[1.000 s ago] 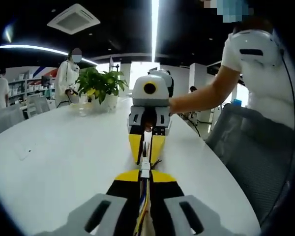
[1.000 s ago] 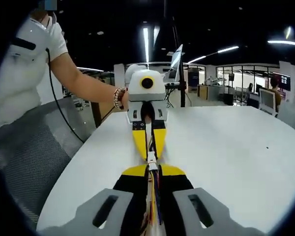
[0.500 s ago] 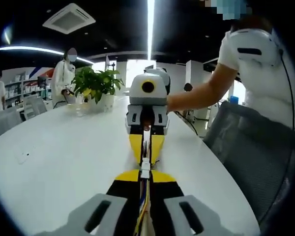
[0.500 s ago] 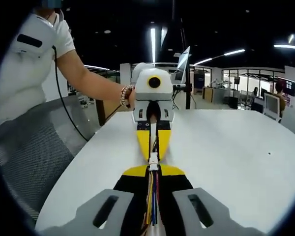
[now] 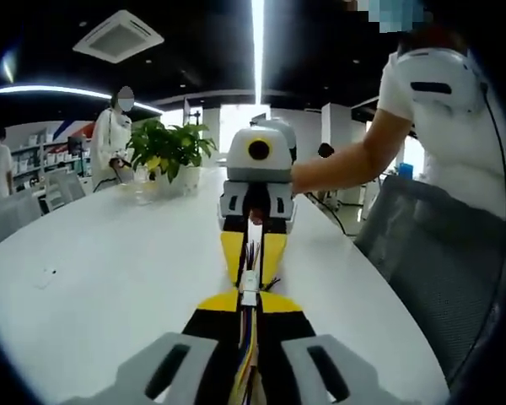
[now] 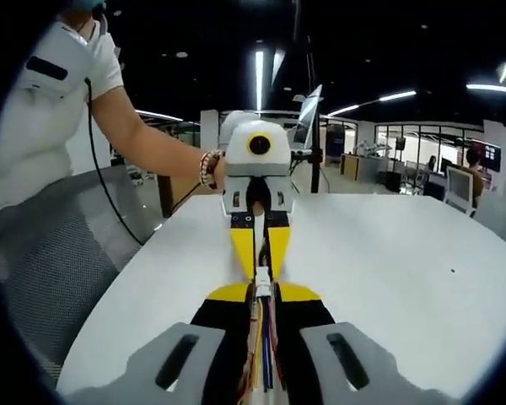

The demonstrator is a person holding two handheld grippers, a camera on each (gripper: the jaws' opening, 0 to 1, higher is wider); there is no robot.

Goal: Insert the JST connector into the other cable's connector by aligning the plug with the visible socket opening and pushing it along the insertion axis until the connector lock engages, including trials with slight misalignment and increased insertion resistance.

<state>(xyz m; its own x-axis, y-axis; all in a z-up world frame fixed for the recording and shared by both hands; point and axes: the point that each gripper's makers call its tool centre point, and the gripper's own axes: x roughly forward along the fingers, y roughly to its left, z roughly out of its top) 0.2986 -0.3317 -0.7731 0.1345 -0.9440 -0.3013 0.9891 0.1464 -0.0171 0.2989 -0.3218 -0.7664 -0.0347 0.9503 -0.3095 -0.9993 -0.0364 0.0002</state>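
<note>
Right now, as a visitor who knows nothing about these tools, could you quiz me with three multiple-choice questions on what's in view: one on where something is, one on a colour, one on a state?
1. Where does the potted plant stand?
A. on the white table
B. on the mesh chair
C. on the floor

2. What colour are the jaw tips of the right gripper, seen facing the left gripper?
A. red
B. yellow
C. green

3. How do the two grippers hold the cables?
A. both open, cables lying on the table
B. one open, one shut
C. both shut, white connectors meeting between them

Answers: 1 A, the pot sits on the tabletop's far side. 2 B, the tips are yellow above black. 3 C, each pair of jaws is closed on coloured wires; whether the lock has engaged cannot be told.
</note>
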